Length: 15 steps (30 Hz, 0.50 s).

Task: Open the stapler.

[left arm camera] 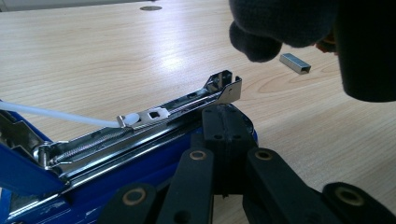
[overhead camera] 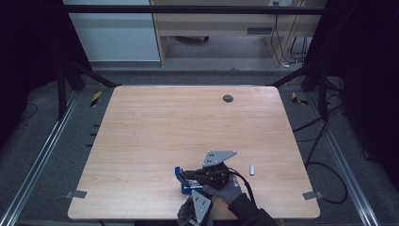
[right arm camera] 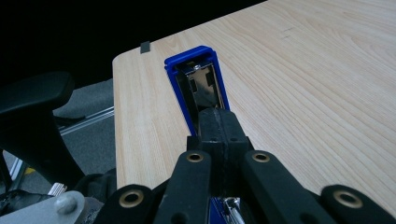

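- High view: an opened blue stapler [overhead camera: 181, 181] lies at about six o'clock on the table [overhead camera: 155, 127], between the left gripper [overhead camera: 195, 200] and right gripper [overhead camera: 188, 174]; a loose strip of staples [overhead camera: 252, 169] waits just off at three o'clock, likely for loading.
- Left gripper view: the jaws, pressed together, pin the stapler's base so the bare metal magazine [left arm camera: 187, 105] stays steady.
- Right gripper view: the jaws pinch the blue lid [right arm camera: 198, 86], holding it swung up and clear of the magazine.
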Motion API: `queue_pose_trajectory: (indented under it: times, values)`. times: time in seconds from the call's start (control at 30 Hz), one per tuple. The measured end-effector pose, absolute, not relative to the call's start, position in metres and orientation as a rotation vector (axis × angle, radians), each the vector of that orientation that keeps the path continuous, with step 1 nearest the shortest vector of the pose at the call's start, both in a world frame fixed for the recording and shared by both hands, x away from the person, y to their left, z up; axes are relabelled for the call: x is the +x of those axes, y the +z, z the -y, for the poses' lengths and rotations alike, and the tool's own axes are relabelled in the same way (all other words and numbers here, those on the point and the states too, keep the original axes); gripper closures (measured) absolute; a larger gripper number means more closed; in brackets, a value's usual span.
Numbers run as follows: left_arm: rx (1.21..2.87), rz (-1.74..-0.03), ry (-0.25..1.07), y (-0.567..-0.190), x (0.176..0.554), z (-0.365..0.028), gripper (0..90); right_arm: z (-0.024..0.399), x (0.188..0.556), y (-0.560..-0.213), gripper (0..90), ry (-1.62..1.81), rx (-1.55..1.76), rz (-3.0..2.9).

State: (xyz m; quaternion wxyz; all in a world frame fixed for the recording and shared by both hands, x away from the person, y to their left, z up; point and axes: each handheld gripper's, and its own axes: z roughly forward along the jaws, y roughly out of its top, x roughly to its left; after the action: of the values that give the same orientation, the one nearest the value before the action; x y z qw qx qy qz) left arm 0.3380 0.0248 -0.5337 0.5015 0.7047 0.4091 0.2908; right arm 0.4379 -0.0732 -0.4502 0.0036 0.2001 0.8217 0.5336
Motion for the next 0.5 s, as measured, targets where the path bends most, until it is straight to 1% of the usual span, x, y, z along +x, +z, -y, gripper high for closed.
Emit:
queue_pose_trajectory:
  times: [0.27,0.5]
  values:
    - [1.704,-0.988,0.703,-0.534,0.338,-0.025,90.0,0.062,0.440,-0.448,90.0,1.630,0.589,-2.620]
    - [1.701,-0.987,0.707,-0.534,0.337,-0.025,90.0,0.061,0.442,-0.448,90.0,1.630,0.592,-2.631]
